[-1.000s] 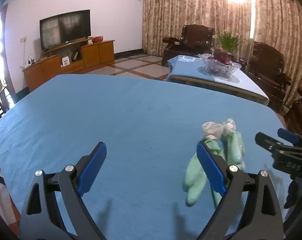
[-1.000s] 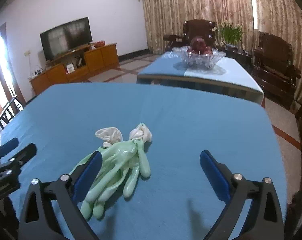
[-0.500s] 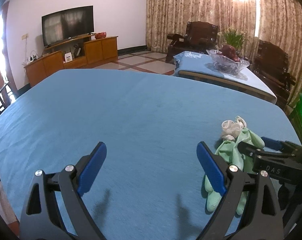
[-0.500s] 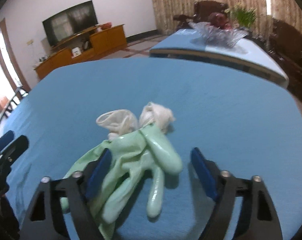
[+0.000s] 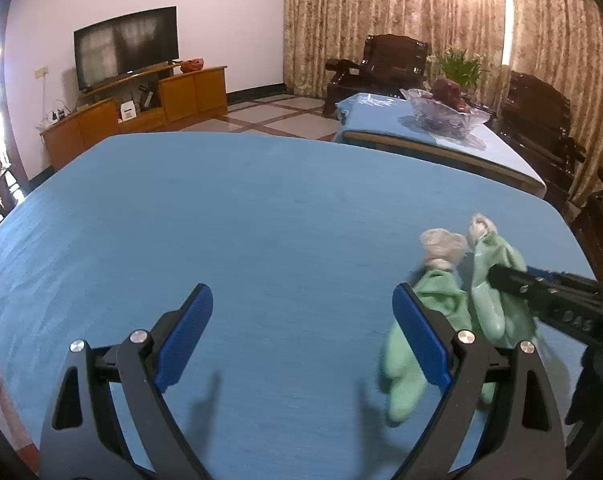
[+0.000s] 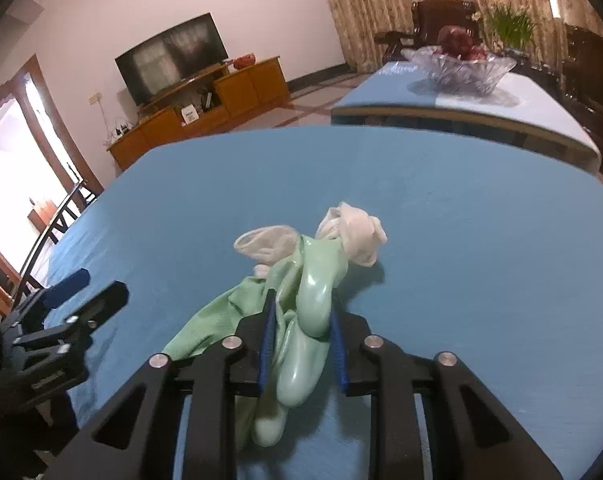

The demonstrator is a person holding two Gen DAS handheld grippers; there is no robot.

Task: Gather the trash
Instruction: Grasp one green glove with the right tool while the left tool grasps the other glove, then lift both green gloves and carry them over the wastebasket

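A pair of pale green rubber gloves (image 6: 301, 320) with white turned-out cuffs (image 6: 353, 232) lies on the blue tablecloth (image 6: 481, 264). My right gripper (image 6: 301, 320) is shut on the gloves, its blue pads pressed on the green fingers. In the left wrist view the gloves (image 5: 441, 304) hang at the right, with the right gripper (image 5: 513, 280) clamped on them. My left gripper (image 5: 301, 332) is open and empty over the cloth, just left of the gloves. It also shows at the left of the right wrist view (image 6: 85, 292).
A second blue-covered table (image 5: 441, 136) with a glass fruit bowl (image 5: 445, 114) stands behind. Dark wooden armchairs (image 5: 381, 68) and curtains are at the back right. A TV (image 5: 125, 52) on a wooden cabinet is at the back left. A chair back (image 6: 61, 216) is at the table's left edge.
My right gripper has moved in and closed on the green gloves, which now bunch up and lift between its pads. My left gripper stays open beside them.
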